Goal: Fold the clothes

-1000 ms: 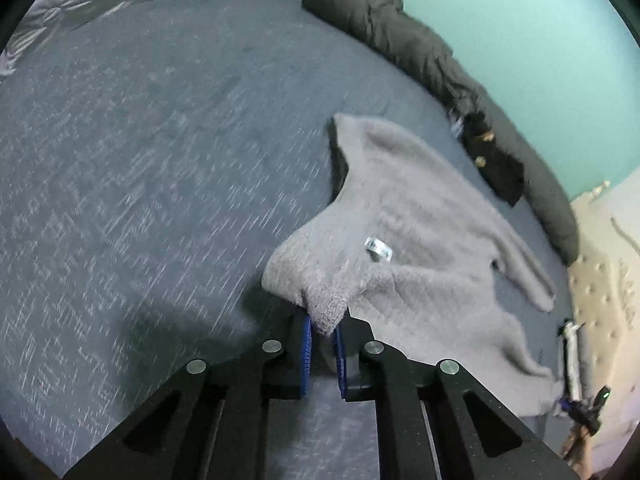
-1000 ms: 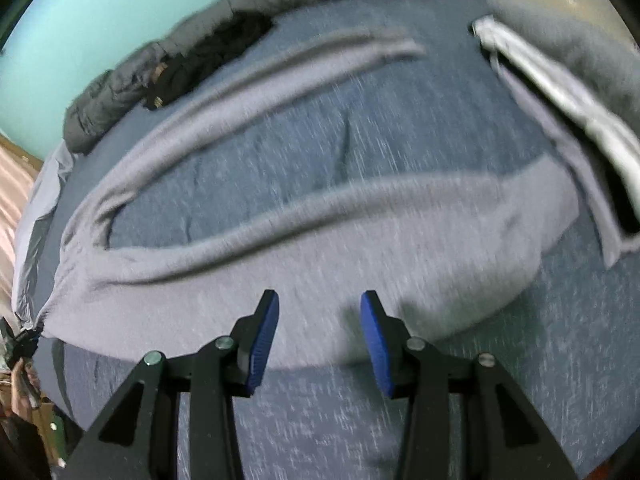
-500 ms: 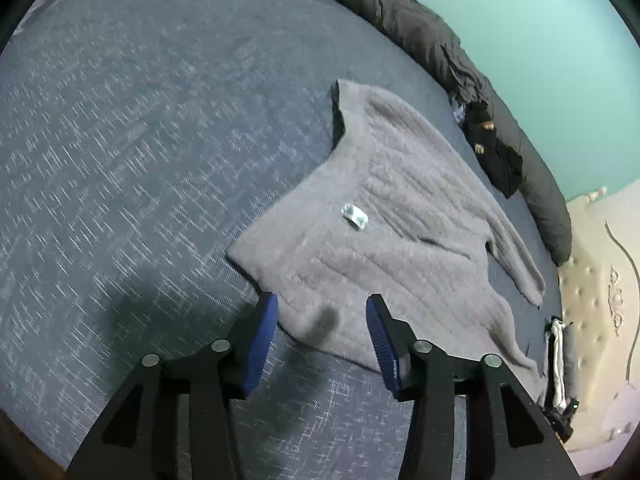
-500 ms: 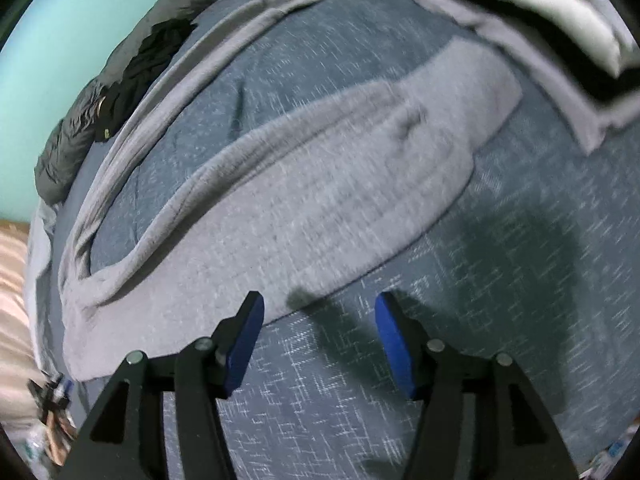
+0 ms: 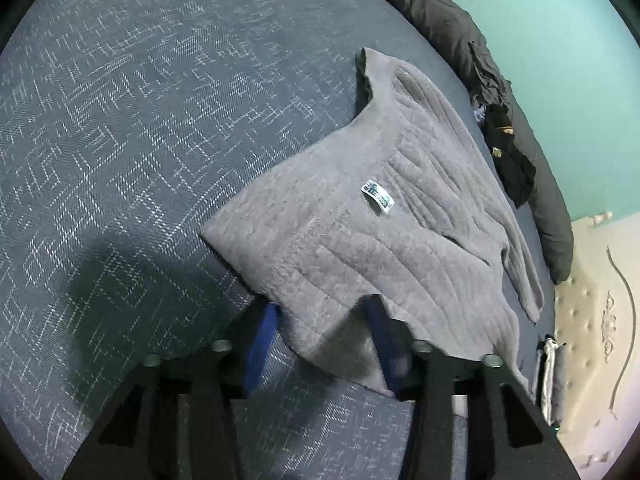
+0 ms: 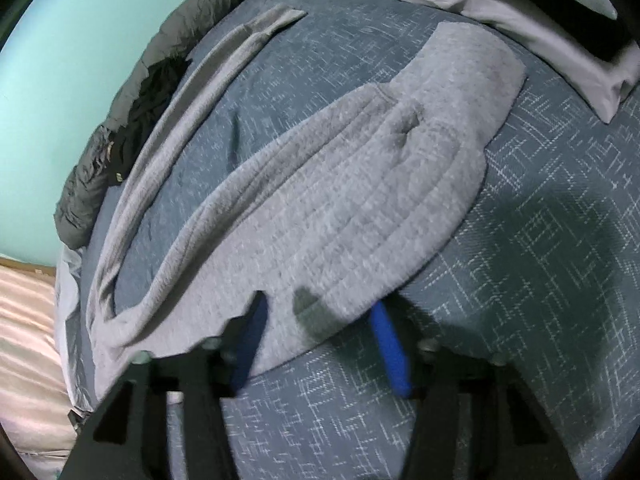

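A grey knit sweater (image 5: 360, 240) lies spread flat on the blue patterned bedspread (image 5: 120, 120), a small white label (image 5: 378, 197) showing on it. My left gripper (image 5: 324, 320) is open and low at the sweater's near edge, whose hem covers both blue fingertips. In the right wrist view the same sweater (image 6: 340, 208) has one long sleeve (image 6: 208, 76) stretched out along the far side. My right gripper (image 6: 320, 320) is open too, its fingertips tucked at the near hem with cloth lying between the jaws.
A dark grey rolled duvet (image 5: 440, 12) runs along the teal wall with a black garment (image 5: 514, 160) on it. A beige tufted headboard (image 5: 592, 320) stands at the right. Pale pillows and bedding (image 6: 520, 12) lie beyond the sweater, pink fabric (image 6: 28, 340) at the left.
The left gripper, shut on a lifted sweater corner a second ago, let it go and opened. Both grippers then pushed forward and down until the hem covers their fingertips.
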The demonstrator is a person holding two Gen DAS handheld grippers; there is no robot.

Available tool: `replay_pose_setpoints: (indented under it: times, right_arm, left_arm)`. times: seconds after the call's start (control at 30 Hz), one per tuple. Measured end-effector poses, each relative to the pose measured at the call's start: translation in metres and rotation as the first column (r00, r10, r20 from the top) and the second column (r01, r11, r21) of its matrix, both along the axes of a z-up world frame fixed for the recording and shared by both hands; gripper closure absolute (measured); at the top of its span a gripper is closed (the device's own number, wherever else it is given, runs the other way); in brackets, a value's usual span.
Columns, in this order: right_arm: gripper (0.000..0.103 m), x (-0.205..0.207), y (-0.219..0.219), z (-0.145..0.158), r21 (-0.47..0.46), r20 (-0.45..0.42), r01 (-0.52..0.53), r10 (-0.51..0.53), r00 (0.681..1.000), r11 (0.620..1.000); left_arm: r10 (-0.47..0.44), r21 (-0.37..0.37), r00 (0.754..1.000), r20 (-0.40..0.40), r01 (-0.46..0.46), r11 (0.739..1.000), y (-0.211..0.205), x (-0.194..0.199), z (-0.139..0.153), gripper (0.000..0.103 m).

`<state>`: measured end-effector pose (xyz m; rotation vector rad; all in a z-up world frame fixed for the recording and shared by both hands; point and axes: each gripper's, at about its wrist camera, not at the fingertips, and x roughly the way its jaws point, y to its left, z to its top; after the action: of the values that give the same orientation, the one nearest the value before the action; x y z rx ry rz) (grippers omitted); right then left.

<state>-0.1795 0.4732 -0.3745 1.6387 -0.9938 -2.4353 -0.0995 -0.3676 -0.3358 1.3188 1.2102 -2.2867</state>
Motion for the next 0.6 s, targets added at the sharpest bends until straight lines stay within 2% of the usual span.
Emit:
replay_pose_setpoints:
  times: [0.03,0.07,0.13,0.3,0.43,0.6]
  right_arm:
    - [0.081,0.001,0.0,0.0,-0.01,-0.008,0.002,-0.002,1.0,1.0]
    - [0.092,0.002,0.0,0.002,-0.005,-0.015,0.005,-0.005,1.0,1.0]
    - [0.099,0.005,0.0,0.007,0.007,-0.03,0.01,-0.01,1.0,1.0]
    - [0.1,0.017,-0.004,0.047,0.037,-0.098,-0.009,0.012,0.995,0.999]
    - [0.1,0.027,-0.001,0.072,0.058,-0.104,-0.033,0.039,0.994,0.998]
    - [0.1,0.05,0.011,0.075,0.078,-0.06,-0.085,0.09,0.994,0.993]
  left_arm:
    - [-0.001,-0.016,1.0,0.002,0.001,1.0,0.0,0.0,0.001,0.083]
    - [-0.003,-0.028,1.0,-0.002,0.003,1.0,0.001,-0.001,0.003,0.091]
    - [-0.012,-0.046,1.0,-0.014,0.012,0.999,0.002,-0.002,0.009,0.096]
    - [-0.017,-0.097,0.998,-0.058,0.011,0.995,-0.001,0.005,0.042,0.097]
    - [-0.022,-0.116,0.997,-0.072,0.014,0.993,-0.009,0.02,0.066,0.1]
    - [-0.031,-0.11,0.997,-0.077,0.023,0.994,-0.017,0.045,0.074,0.1]
